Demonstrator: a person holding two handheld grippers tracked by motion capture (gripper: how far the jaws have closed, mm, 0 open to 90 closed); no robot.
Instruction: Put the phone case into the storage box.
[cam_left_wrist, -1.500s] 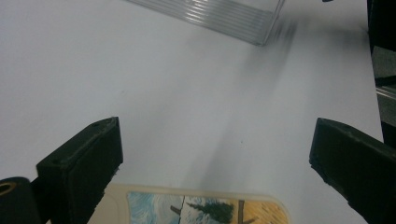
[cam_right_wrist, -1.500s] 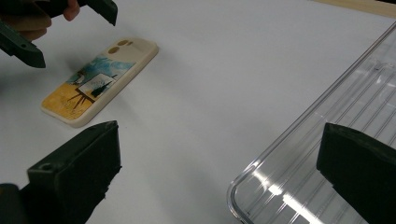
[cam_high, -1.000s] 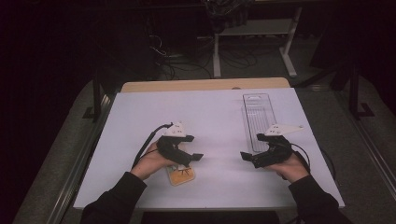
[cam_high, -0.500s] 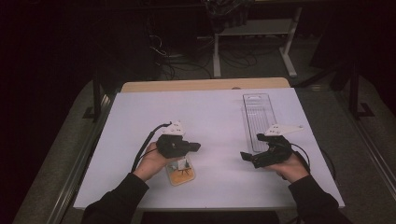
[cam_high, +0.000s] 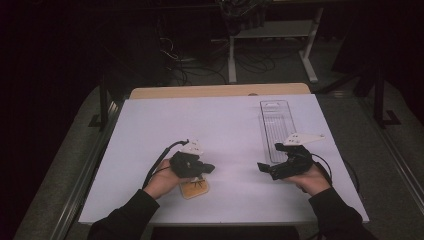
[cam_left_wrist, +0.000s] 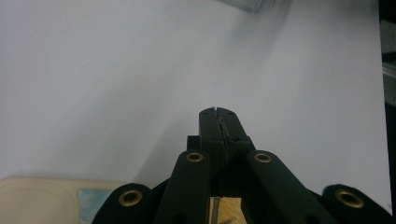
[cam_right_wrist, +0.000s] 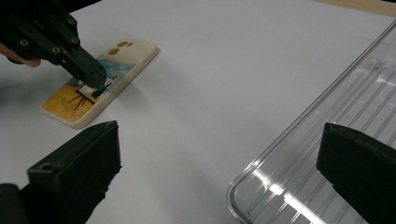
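Matte white table (cam_high: 220, 125) mid-frame, dark room w/ cables behind. Left gripper (cam_high: 209, 168) pressed together over glossy phone case (cam_high: 194, 188) (lower centre); right gripper (cam_high: 261, 167) apart beside ribbed clear tray (cam_high: 276, 127).

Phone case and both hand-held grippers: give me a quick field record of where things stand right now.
phone case: lies flat on the white table, printed side up, near the person's edge
left hand-held gripper: jaws pressed together, poised over the case; contact cannot be told
right hand-held gripper: jaws wide apart, holding nothing, beside the tray's near end
clear tray: empty, right half of the table, long side running away from the person
case to tray: apart
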